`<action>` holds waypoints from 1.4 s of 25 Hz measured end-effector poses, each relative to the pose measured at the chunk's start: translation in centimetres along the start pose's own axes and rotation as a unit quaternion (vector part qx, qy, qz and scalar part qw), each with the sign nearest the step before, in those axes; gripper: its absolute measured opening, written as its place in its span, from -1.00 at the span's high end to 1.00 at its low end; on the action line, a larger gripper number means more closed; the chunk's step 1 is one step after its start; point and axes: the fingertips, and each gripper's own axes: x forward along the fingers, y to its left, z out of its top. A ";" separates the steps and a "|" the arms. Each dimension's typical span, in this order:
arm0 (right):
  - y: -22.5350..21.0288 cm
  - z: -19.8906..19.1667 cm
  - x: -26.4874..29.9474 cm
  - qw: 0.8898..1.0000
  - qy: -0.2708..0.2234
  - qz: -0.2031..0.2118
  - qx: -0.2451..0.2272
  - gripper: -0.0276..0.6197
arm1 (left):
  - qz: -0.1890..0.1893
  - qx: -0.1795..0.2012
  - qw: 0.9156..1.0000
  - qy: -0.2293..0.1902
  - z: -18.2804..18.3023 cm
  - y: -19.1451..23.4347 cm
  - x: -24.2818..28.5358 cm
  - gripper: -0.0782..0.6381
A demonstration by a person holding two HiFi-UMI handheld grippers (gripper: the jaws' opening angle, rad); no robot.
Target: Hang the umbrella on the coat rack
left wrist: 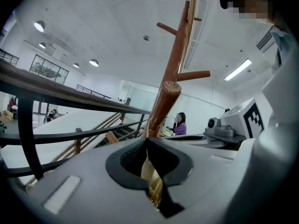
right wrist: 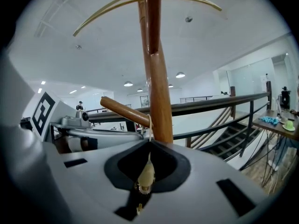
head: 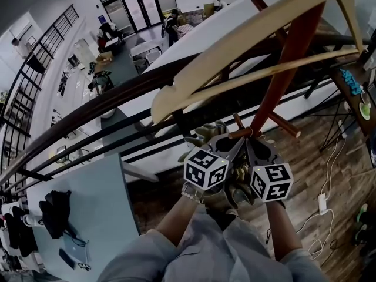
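Observation:
The brown wooden coat rack [head: 288, 57] rises in front of me, with a short peg [head: 241, 134] right at both grippers. My left gripper [head: 234, 144] and right gripper [head: 251, 143] sit side by side against that peg. In the left gripper view the gripper [left wrist: 148, 141] is shut on a pale beige part of the umbrella [left wrist: 150, 174], just under the peg [left wrist: 166, 101]. The right gripper [right wrist: 150, 141] is shut on a beige teardrop-shaped end piece [right wrist: 146, 176]. From it a thin cord [right wrist: 149, 125] runs up to the peg [right wrist: 124, 111]. The rest of the umbrella is hidden.
A pale wooden hanger [head: 235, 46] sits on the rack's top. A dark railing [head: 88, 110] runs just behind the rack, with an atrium below. A blue-grey table [head: 94, 204] with black items is at my left. A desk [head: 352, 98] and floor cables [head: 323, 201] lie right.

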 end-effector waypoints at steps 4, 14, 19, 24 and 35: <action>0.0 0.0 -0.1 1.000 -0.001 0.009 0.002 0.90 | 0.003 0.011 1.000 0.004 0.0 -0.1 0.0 0.76; 0.9 0.0 -0.5 1.000 -0.005 0.026 0.008 0.71 | 0.020 0.018 1.000 0.009 -0.3 0.3 -1.6 0.76; 1.4 0.5 -1.6 0.999 -0.020 0.025 0.010 0.71 | 0.022 0.035 0.999 0.002 0.2 -0.4 -3.1 0.76; 2.0 1.3 -3.6 0.999 -0.038 0.027 0.016 0.71 | 0.024 0.032 0.999 -0.016 1.2 -1.3 -4.5 0.76; 3.3 4.0 -7.2 0.997 -0.075 0.022 -0.010 0.85 | 0.025 0.054 0.996 -0.062 4.7 -4.4 -7.5 0.77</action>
